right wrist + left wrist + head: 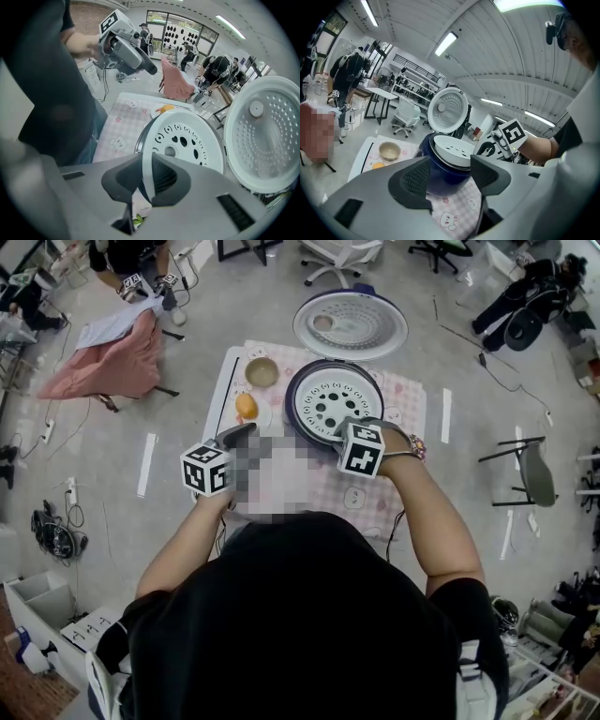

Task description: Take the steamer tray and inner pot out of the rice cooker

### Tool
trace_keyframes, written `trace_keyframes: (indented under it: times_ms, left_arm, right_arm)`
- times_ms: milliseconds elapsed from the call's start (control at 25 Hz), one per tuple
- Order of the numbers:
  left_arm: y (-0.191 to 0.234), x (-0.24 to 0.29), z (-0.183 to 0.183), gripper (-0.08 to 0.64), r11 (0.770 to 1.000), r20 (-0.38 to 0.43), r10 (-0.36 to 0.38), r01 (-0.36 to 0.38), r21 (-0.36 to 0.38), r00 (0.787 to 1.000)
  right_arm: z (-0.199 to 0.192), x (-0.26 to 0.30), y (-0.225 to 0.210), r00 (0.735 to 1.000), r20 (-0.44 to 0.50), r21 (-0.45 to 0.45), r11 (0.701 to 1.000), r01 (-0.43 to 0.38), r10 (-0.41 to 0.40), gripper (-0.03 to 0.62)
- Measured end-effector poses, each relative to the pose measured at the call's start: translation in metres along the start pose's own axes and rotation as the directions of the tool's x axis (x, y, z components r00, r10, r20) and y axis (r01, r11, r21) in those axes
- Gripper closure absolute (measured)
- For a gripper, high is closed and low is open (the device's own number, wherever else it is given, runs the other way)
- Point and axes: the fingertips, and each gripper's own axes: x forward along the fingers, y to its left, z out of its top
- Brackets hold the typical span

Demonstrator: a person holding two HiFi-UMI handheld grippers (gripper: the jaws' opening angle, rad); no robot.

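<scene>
Head view: a pink checked tablecloth [405, 397] is lying at centre, grey floor [103, 493] surrounding it; right gripper [144, 180] is pinching the steamer tray [187, 140] rim, left gripper [450, 172] is gaping, empty.

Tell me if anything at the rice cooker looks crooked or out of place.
The steamer tray looks tilted in the rice cooker, one edge raised, with the right hand-held gripper clamped on its rim. Nothing looks spilled.
</scene>
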Motion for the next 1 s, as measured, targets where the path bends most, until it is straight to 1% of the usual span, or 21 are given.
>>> trace_keyframes:
  times_ms: [160,360,520,760,1000]
  left_arm:
    - [-0.002,-0.003,0.001,0.278,1.000,-0.006,-0.007,0.007,0.008,1.000]
    - [-0.005,-0.002,-0.001,0.278,0.999,-0.019,-0.025,0.025,0.020,1.000]
    - [-0.013,0.001,-0.001,0.278,0.998,-0.034,-0.051,0.052,0.033,0.998]
    - [-0.022,0.007,-0.003,0.278,0.994,-0.059,-0.087,0.091,0.059,0.994]
    - [-0.034,0.016,-0.004,0.278,0.987,-0.094,-0.128,0.136,0.084,0.987]
  right_arm:
    - [0.002,-0.006,0.002,1.000,0.012,0.015,1.000,0.016,-0.016,0.554]
    - [-0.003,-0.022,-0.006,0.997,0.027,0.047,0.996,0.070,-0.071,0.554]
    - [-0.012,-0.035,-0.008,0.994,0.032,0.105,0.990,0.099,-0.103,0.554]
    - [-0.036,-0.054,-0.007,0.988,0.012,0.184,0.971,0.150,-0.155,0.554]
    - [-0.070,-0.070,0.004,0.982,-0.014,0.284,0.941,0.185,-0.189,0.554]
